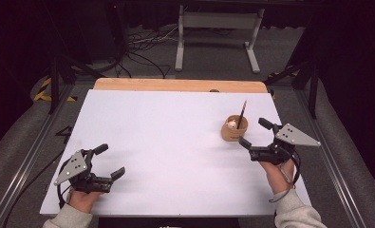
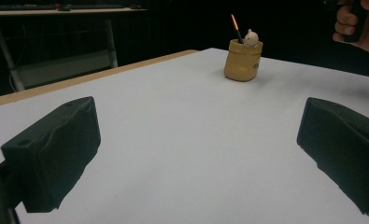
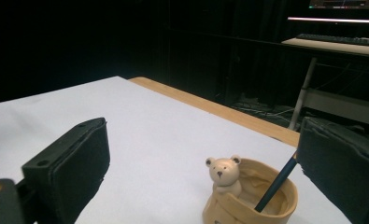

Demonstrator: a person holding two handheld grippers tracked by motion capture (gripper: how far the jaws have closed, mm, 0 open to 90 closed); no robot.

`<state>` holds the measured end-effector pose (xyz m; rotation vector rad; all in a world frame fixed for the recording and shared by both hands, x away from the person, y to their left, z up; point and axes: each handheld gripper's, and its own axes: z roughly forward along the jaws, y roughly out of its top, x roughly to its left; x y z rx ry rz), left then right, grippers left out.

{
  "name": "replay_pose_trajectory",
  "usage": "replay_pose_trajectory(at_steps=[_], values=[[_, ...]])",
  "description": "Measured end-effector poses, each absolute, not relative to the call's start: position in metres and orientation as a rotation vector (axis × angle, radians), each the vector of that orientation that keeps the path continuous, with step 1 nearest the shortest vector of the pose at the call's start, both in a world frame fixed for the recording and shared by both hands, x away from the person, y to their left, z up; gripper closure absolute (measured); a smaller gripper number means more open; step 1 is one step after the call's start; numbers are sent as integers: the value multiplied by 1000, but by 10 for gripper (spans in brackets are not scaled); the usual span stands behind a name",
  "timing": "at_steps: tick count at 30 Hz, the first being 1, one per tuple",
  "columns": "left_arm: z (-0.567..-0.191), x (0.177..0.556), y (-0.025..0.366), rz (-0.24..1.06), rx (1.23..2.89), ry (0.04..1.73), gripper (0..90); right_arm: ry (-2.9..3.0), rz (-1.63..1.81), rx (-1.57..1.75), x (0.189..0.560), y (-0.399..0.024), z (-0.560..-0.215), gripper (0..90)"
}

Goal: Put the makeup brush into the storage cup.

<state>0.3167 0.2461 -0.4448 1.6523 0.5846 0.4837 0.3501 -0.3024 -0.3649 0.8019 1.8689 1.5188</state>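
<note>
A tan cup (image 1: 235,129) with a small bear figure (image 3: 224,173) on its rim stands at the right of the white table (image 1: 175,142). A dark pencil (image 1: 242,114) leans inside it. My right gripper (image 1: 253,131) sits just right of the cup, open, its jaws pointing at it and nothing pressed between them. In the right gripper view (image 3: 205,140) the cup (image 3: 247,205) lies low between the jaws, and the pencil (image 3: 275,184) runs up behind the right one. My left gripper (image 1: 111,160) rests open near the front left; its own view (image 2: 198,154) shows the cup (image 2: 243,60) far off.
A wooden strip (image 1: 180,85) borders the table's far edge. Beyond it on the floor stand a white metal frame (image 1: 218,33) and loose cables (image 1: 142,52). Metal rails (image 1: 28,152) run along both sides. A desk with a keyboard (image 3: 341,39) shows behind.
</note>
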Motion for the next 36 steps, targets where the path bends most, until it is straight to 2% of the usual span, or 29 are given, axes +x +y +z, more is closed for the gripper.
replay_pose_trajectory(at_steps=[5, 19, 36], values=[[-445, 316, 245, 473, 1654, 580, 1, 1870, 1548, 752, 341, -301, -375, 0], [-444, 316, 244, 470, 1658, 566, 1, 1913, 1565, 649, 321, -289, -404, 0], [-444, 315, 242, 465, 1659, 554, 1, 1908, 1572, 736, 312, -288, -432, 0]])
